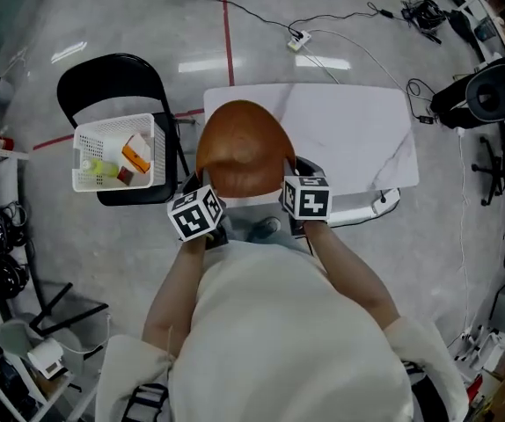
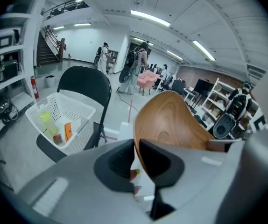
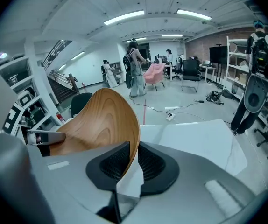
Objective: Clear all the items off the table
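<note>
1. We hold both forearms out ahead of the body, side by side, with each gripper pitched forward and down.
2. The left gripper [image 2: 137,155] is clamped on the near left rim of the wooden bowl [image 1: 242,148], its jaws pinching the thin edge.
3. The right gripper [image 3: 134,162] is clamped on the bowl's near right rim in the same way.
4. The bowl sits tilted between them at the near left corner of the white table [image 1: 349,139].
5. To the left, a white basket [image 1: 116,123] with a few items rests on a black chair [image 1: 112,69].
</note>
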Tool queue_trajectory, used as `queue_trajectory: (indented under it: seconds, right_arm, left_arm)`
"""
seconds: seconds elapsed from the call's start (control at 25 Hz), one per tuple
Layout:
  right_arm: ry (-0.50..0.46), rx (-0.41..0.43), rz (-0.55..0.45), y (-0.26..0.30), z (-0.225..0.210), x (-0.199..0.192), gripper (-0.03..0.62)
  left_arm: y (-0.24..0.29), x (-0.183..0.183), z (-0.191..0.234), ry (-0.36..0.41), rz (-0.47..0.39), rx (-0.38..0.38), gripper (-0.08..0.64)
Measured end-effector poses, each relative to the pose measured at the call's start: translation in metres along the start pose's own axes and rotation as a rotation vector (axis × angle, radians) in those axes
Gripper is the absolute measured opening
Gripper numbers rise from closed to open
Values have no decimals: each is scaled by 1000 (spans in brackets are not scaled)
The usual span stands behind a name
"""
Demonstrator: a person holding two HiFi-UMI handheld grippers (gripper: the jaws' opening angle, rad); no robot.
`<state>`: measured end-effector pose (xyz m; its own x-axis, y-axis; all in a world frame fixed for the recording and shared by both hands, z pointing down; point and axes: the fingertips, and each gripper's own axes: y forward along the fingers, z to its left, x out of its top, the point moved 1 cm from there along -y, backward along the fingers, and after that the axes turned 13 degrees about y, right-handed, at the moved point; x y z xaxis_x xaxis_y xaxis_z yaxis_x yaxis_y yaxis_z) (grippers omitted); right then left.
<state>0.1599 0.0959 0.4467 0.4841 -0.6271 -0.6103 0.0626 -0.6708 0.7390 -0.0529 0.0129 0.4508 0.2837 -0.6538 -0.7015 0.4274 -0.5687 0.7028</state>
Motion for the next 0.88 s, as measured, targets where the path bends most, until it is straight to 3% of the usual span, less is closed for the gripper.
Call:
queue_trajectory:
  seconds: [0.4,0.88]
  right_arm:
    - [-107,118,59,62,129,16,55]
    - [-243,241,151,127,275,-2,55]
  left_arm:
    - [-16,21,129,-95,-18,128,40]
    - [-40,2,269,-226,-4,275,40]
